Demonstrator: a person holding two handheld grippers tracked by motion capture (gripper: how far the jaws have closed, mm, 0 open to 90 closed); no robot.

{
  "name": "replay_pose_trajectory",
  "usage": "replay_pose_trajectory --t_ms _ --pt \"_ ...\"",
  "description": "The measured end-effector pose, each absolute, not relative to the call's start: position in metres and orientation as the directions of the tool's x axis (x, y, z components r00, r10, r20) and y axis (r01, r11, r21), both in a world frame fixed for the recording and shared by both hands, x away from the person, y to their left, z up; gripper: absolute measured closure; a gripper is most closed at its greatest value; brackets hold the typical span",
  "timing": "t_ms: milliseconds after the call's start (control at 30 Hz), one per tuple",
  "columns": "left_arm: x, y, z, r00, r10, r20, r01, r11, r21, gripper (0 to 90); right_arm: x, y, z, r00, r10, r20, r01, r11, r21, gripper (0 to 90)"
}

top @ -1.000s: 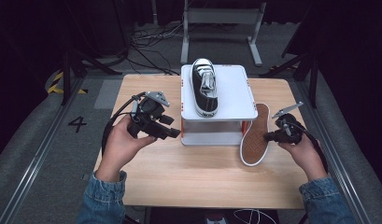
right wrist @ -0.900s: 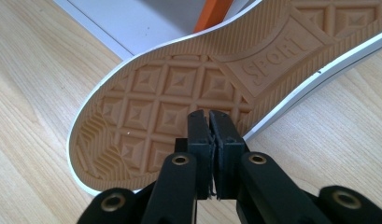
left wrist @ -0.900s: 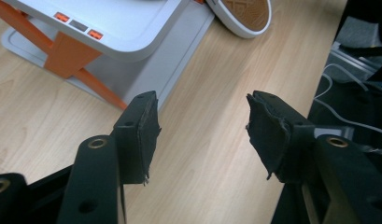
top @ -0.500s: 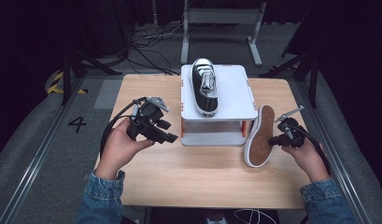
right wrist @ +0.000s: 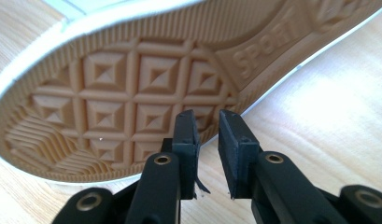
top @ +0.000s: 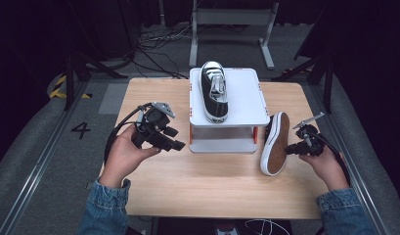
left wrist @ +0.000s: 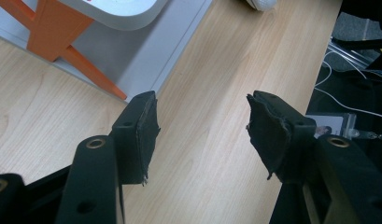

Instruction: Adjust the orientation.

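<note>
Bench (top: 212, 181) centre is my clock face. Left gripper (top: 180, 145) sits at nine o'clock, jaws spread wide, nothing between them. At twelve, my white stand (top: 244, 105) carries one black sneaker (top: 214, 91). At three, the second sneaker (top: 275, 143) lies tipped, tan sole toward my right gripper (top: 287, 150), whose jaws have just been opening: narrow gap, nothing held.

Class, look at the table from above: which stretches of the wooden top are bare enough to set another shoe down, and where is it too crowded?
Free: the near strip of the table between both hands, below the white stand. Crowded: the right edge, where the tipped shoe lies beside the right tongs, and left of the stand, by the left tongs.
</note>
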State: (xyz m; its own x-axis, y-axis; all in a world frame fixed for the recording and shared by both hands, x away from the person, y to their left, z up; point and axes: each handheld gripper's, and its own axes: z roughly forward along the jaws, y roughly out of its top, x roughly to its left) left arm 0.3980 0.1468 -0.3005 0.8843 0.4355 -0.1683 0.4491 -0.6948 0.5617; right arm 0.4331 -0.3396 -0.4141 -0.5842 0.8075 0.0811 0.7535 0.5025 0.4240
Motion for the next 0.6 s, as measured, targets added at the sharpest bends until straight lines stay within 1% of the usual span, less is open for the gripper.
replay_pose_trajectory --t_ms 67,133,267,367,500,600 --pt "0.398 0.147 -0.301 0.881 0.441 -0.171 0.455 -0.693 0.559 43.1 0.433 -0.340 -0.410 -0.587 0.806 0.077 0.747 0.502 0.436 77.4" --pt "0.397 0.148 -0.301 0.878 0.446 -0.173 0.460 -0.687 0.563 43.1 0.432 -0.336 -0.399 -0.594 0.801 0.071 0.728 0.499 0.470 77.4" --pt "0.396 0.150 -0.301 0.874 0.452 -0.179 0.467 -0.679 0.566 43.1 0.430 -0.315 -0.375 -0.639 0.769 0.030 0.655 0.523 0.546 77.8" --pt "0.397 0.150 -0.302 0.876 0.448 -0.179 0.465 -0.684 0.563 43.1 0.431 -0.296 -0.367 -0.671 0.741 0.017 0.608 0.538 0.585 78.2" --pt "0.397 0.149 -0.304 0.877 0.444 -0.182 0.464 -0.688 0.558 43.1 0.434 -0.273 -0.369 -0.703 0.711 0.011 0.580 0.565 0.587 79.7" --pt "0.397 0.151 -0.304 0.875 0.447 -0.184 0.468 -0.686 0.558 43.1 0.437 -0.265 -0.378 -0.706 0.708 0.007 0.592 0.585 0.554 80.4"
